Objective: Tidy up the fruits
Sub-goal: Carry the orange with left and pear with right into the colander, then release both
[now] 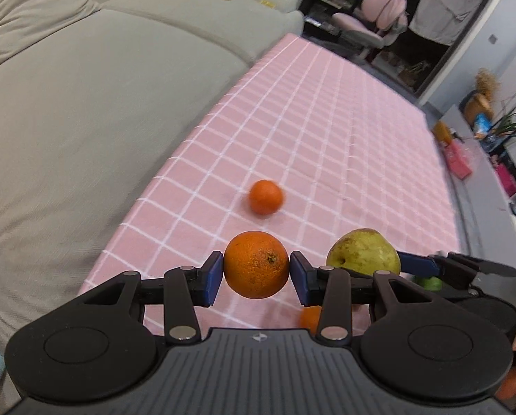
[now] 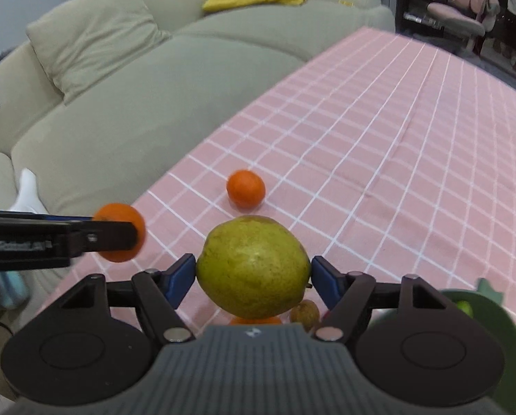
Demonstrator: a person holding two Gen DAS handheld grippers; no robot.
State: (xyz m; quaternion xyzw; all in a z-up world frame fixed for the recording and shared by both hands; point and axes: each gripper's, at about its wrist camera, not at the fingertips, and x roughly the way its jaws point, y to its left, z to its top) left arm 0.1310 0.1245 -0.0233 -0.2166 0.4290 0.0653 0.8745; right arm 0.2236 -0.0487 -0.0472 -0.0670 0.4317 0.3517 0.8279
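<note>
My left gripper (image 1: 256,273) is shut on a large orange (image 1: 256,264) and holds it above the pink checked tablecloth (image 1: 327,131). My right gripper (image 2: 252,275) is shut on a yellow-green pear (image 2: 252,266), also held above the cloth. The pear shows in the left wrist view (image 1: 363,252), and the held orange shows in the right wrist view (image 2: 119,231). A smaller orange (image 1: 265,196) lies on the cloth ahead of both grippers; it also shows in the right wrist view (image 2: 246,188). Another orange (image 1: 310,318) and a small brownish fruit (image 2: 304,313) lie under the grippers, partly hidden.
A green bowl (image 2: 500,328) with a green fruit (image 2: 465,307) in it sits at the right, near the table's front edge. A beige sofa (image 1: 85,103) runs along the table's left side. A pink chair (image 1: 375,17) stands beyond the far end.
</note>
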